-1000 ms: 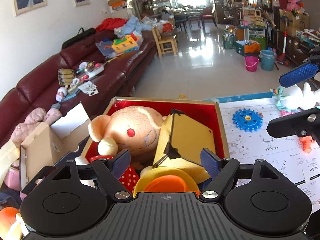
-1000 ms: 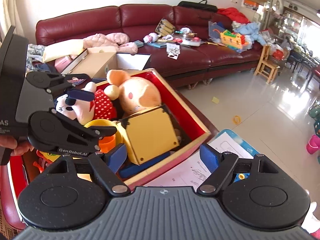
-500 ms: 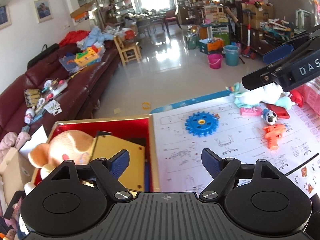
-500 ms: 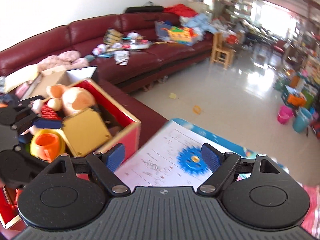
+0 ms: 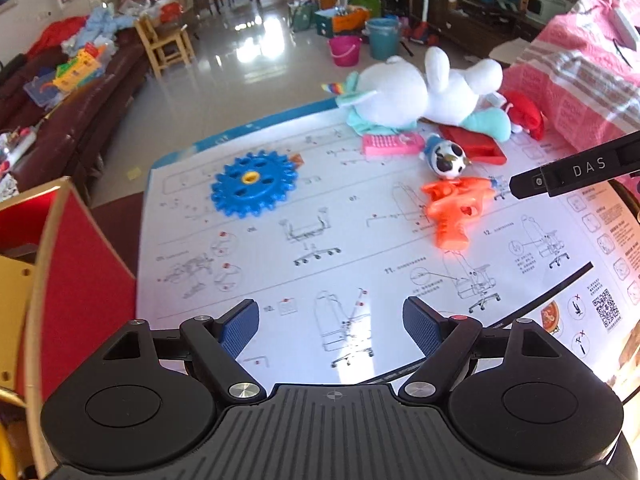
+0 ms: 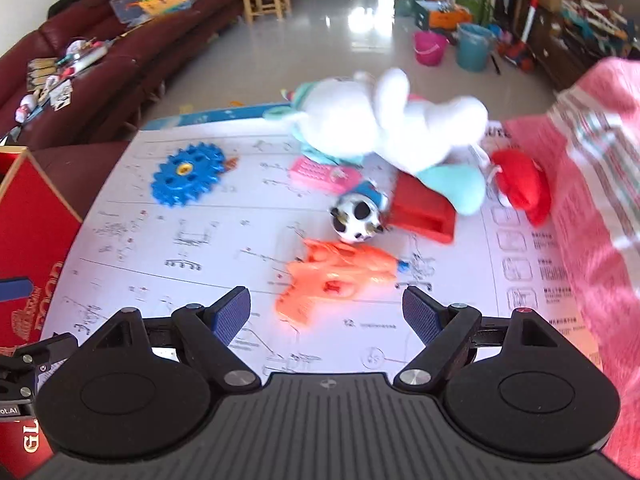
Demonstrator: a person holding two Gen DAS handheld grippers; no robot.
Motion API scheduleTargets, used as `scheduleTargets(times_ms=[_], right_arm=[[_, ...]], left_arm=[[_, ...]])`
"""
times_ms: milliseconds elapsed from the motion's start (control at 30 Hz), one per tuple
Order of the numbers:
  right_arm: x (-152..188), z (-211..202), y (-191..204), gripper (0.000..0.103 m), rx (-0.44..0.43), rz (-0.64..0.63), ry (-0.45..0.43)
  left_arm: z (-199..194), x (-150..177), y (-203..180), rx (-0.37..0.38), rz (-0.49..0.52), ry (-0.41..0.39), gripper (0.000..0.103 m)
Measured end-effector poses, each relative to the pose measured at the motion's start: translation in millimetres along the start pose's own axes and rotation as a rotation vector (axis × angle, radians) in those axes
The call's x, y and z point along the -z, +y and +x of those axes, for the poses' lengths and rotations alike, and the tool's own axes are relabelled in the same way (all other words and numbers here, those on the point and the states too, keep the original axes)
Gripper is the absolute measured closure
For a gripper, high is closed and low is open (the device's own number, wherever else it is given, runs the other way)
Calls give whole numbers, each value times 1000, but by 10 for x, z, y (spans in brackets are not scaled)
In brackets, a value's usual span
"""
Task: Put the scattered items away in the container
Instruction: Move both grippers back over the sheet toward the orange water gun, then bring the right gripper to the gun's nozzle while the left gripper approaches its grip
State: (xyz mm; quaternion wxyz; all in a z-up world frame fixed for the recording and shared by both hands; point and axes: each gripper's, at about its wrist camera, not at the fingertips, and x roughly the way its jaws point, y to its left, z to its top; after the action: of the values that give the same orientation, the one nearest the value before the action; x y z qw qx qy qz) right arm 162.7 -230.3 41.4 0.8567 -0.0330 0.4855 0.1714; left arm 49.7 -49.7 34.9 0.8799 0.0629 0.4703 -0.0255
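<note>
Over the instruction sheet (image 5: pixel 360 264), both claws, left gripper (image 5: pixel 331 326) and right gripper (image 6: pixel 326 316), are hanging spread and empty, having swung away from the red box (image 5: pixel 80 264) at nine o'clock toward the orange toy gun (image 6: pixel 336 280), probably the next pick.

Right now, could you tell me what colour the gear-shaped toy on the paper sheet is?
The gear toy is blue with a yellow hub; the left wrist view shows it best.
</note>
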Motion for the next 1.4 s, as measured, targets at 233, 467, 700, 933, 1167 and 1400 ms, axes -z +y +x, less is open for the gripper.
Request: scheduleTargets(times_ms=[233,467,700,933,1167,1400], right_arm=[[144,415,-459,17,-1,124,39],[-16,788,-594,17,16,201,22],[-167,1081,-535,18,82,179,9],[-254,1241,-490,19,43,186,2],[-245,1244,-399,25,-27,181,14],[-133,1157,-272,33,-97,160,46]], left_arm=[[590,-98,-392,51,67,18,15],[1065,-293,-604,120,94,13,16],[1380,-487,-794,150,129,14,16],[1582,-569,-900,170,160,23,19],[1662,-560,-821,198,143,35,36],[1542,-392,-731,234,168,37,38]])
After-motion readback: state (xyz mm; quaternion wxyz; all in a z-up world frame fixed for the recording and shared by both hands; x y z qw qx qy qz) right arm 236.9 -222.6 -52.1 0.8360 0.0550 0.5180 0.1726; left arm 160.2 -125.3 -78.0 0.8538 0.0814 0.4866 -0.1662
